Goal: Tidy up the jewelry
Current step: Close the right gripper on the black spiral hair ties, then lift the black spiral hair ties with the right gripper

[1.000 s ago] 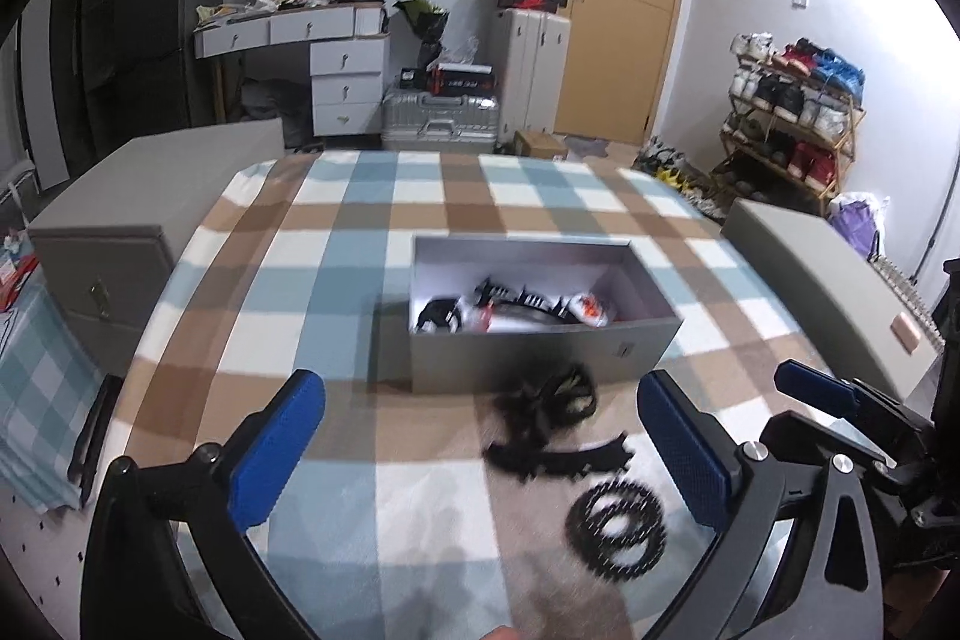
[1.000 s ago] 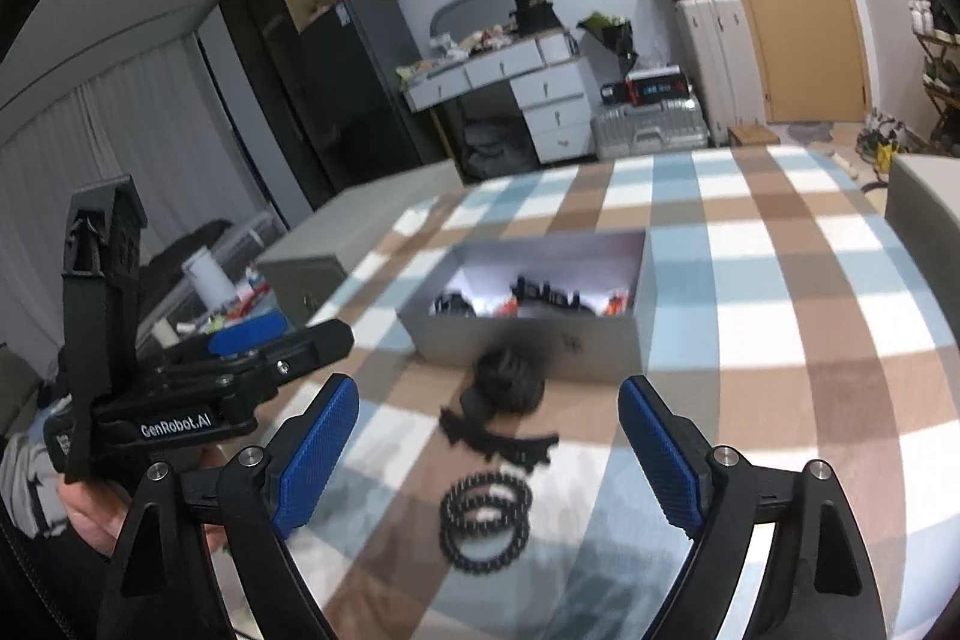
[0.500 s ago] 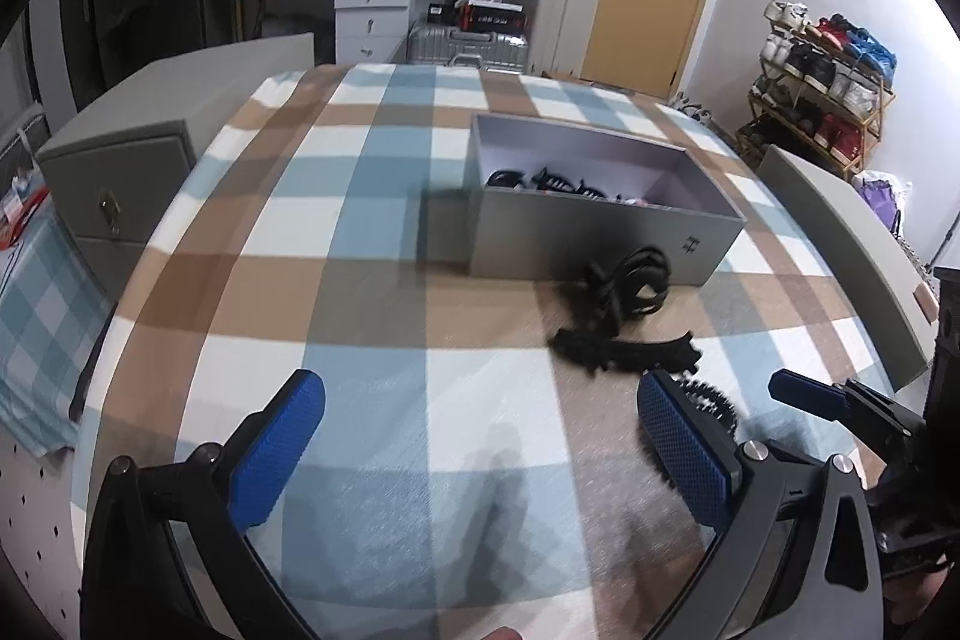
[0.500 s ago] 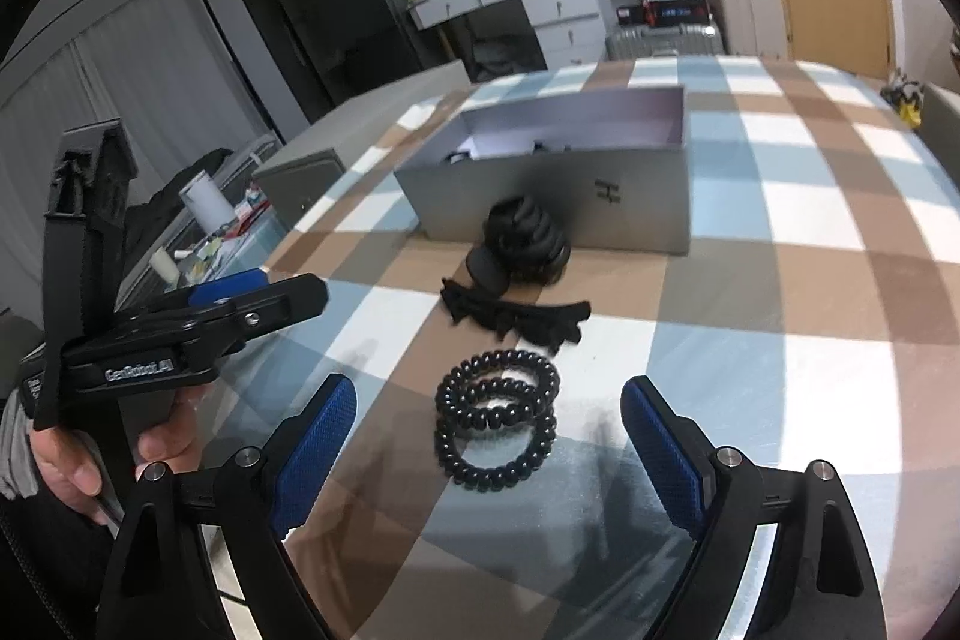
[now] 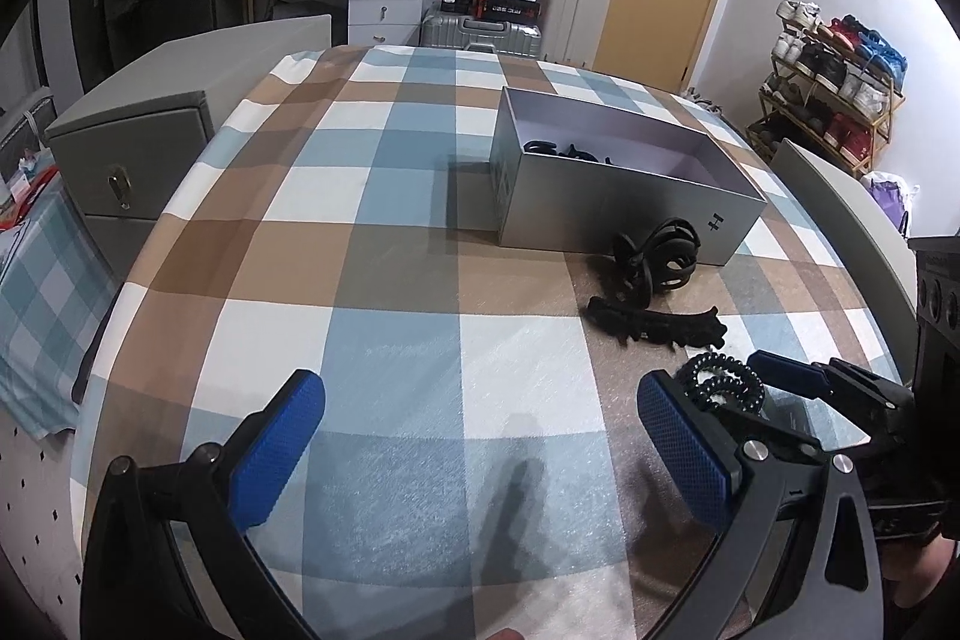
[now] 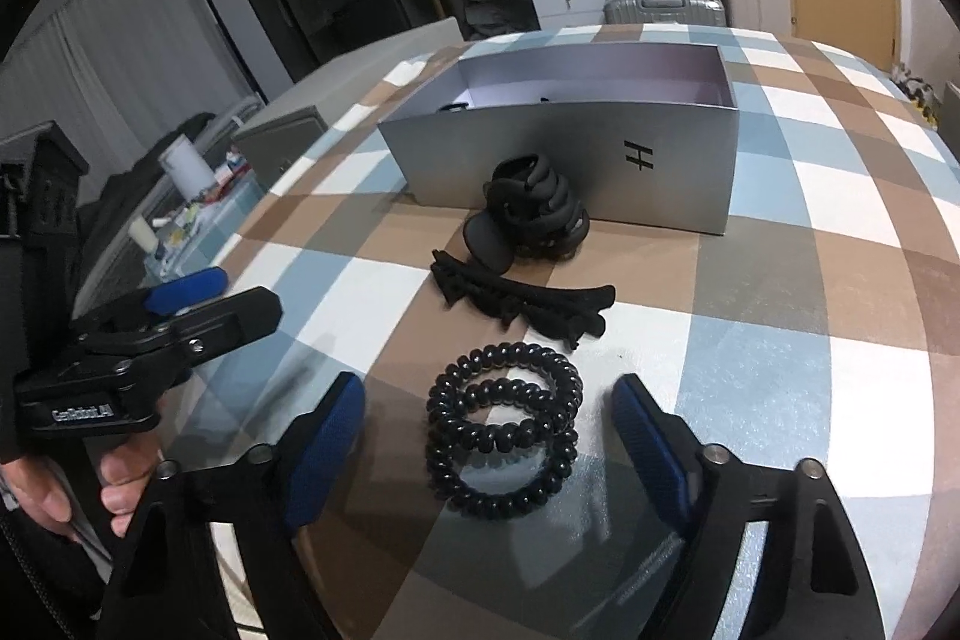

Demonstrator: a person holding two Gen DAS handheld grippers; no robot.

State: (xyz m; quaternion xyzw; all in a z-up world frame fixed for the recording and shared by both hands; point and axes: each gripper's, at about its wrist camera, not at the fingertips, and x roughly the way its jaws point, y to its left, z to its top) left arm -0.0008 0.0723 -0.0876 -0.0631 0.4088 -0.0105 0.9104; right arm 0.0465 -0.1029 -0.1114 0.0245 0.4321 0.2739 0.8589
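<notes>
A grey open box [image 5: 618, 187] [image 6: 576, 160] stands on the checked tablecloth with several dark items inside. In front of it lie a black claw clip [image 6: 534, 214] [image 5: 657, 259], a long black hair clip [image 6: 522, 301] [image 5: 654, 325] and black spiral hair ties [image 6: 504, 427] [image 5: 720, 385]. My right gripper [image 6: 489, 436] is open, low over the table, with its pads either side of the spiral ties. My left gripper [image 5: 480, 448] is open and empty over bare cloth, left of the ties.
A grey cabinet [image 5: 138, 148] stands beyond the table's left edge. A second grey panel [image 5: 840, 208] lies at the right edge. Drawers, suitcases and a shoe rack [image 5: 834, 82] stand far behind.
Both grippers have dropped lower and moved nearer the table. The right gripper has come forward until the spiral ties sit between its pads.
</notes>
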